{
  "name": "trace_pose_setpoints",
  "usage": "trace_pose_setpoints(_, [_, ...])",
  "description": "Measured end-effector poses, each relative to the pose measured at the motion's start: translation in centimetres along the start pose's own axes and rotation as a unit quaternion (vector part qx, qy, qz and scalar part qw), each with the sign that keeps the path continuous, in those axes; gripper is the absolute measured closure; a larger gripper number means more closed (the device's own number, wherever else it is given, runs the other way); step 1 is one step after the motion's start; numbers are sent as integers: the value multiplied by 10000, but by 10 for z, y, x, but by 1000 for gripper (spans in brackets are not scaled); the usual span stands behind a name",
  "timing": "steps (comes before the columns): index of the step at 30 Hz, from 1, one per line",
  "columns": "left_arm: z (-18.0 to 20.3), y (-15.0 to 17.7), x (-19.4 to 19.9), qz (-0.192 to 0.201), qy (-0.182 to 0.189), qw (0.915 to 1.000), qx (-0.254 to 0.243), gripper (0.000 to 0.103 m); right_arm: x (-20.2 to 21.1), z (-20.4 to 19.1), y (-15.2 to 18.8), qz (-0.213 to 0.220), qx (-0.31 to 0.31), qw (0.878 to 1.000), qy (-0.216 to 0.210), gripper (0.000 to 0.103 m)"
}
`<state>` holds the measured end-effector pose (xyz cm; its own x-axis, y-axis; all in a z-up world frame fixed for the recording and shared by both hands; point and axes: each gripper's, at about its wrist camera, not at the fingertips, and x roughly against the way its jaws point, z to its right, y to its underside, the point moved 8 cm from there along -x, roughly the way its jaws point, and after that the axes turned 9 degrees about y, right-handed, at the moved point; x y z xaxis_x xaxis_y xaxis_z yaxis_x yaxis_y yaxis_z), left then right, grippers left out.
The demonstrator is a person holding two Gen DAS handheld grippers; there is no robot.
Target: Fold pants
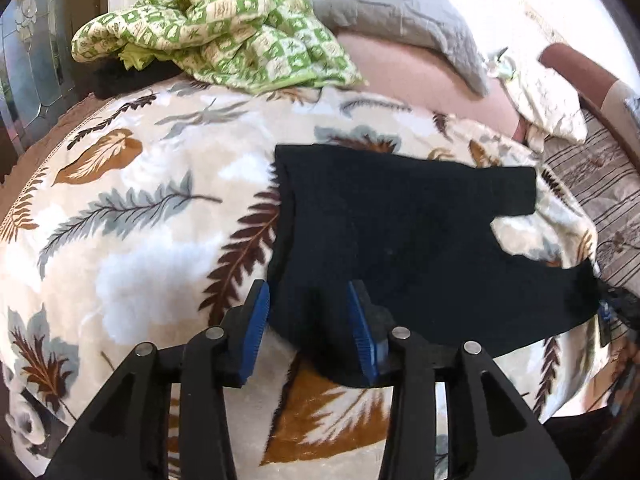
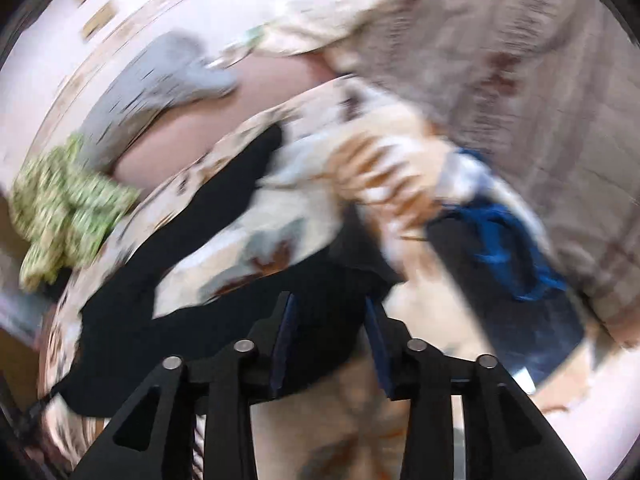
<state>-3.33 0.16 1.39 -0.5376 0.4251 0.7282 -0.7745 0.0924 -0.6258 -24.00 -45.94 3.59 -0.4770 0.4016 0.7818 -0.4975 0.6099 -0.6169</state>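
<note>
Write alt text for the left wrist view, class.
Black pants lie flat on a leaf-print blanket, with the left gripper open, its jaws straddling the near edge. A green patterned cloth is bunched behind.

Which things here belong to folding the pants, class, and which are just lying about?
Job in hand:
black pants
left gripper, open over the pants' near edge
right gripper, open at the pants; view blurred
leaf-print blanket beneath

Lying about:
green patterned cloth
grey pillow
blue garment
</note>
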Motion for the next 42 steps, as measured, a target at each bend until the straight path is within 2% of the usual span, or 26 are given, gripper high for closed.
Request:
trace_pose_setpoints(2, [3,0,-6,-46,143,9999,6,64,-13,-21,4,-126,293,9994,-93,60])
trace_pose_setpoints(6, [5,11,-27,-342,103,9993,-70,64,-39,-57,20,-487,731,9955,-366,60])
trace_pose_setpoints(8, [6,21,-38,-562,109,9983,-65,59,-49,-66,27,-574,933,9933,-376,58])
trace_pose_setpoints(10, [6,28,-50,-733,66,9973,-49,54,-56,-73,35,-579,1120,9915,-323,50])
trace_pose_setpoints(13, [10,26,-51,-650,-13,9977,-173,43,-56,-85,35,-545,1400,9885,-190,43])
trace_pose_setpoints(14, [11,25,-50,-656,10,9977,-157,42,-54,-89,32,-534,1392,9886,-221,43])
trace_pose_setpoints(17, [5,11,-50,-668,120,9977,78,38,-49,-102,17,-453,1312,9887,-560,43])
trace_pose_setpoints(19, [-3,-8,-49,-562,108,9982,188,26,-50,-117,4,-376,1447,9869,-604,43])
trace_pose_setpoints(21, [-10,-25,-50,-405,66,9989,221,21,-54,-133,-9,-254,1626,9841,-666,41])
trace_pose_setpoints(24, [-25,-51,-58,-304,-110,9990,319,20,-63,-160,-33,-39,1790,9806,-801,36])
trace_pose_setpoints(28, [-30,-82,-83,-388,10,9992,57,20,-82,-193,-60,80,2102,9733,-922,30])
trace_pose_setpoints(32, [-23,-99,-108,-632,232,9967,-464,20,-105,-226,-80,54,2632,9595,-1007,29])
trace_pose_setpoints(36, [-14,-111,-130,-831,517,9914,-867,20,-128,-257,-89,78,3282,9389,-1037,26])
trace_pose_setpoints(39, [-16,-118,-146,-946,416,9891,-1052,20,-149,-281,-86,18,3813,9183,-1068,26])
trace_pose_setpoints(42, [-13,-117,-165,-1209,378,9822,-1389,20,-167,-300,-79,-60,4264,8971,-1157,26])
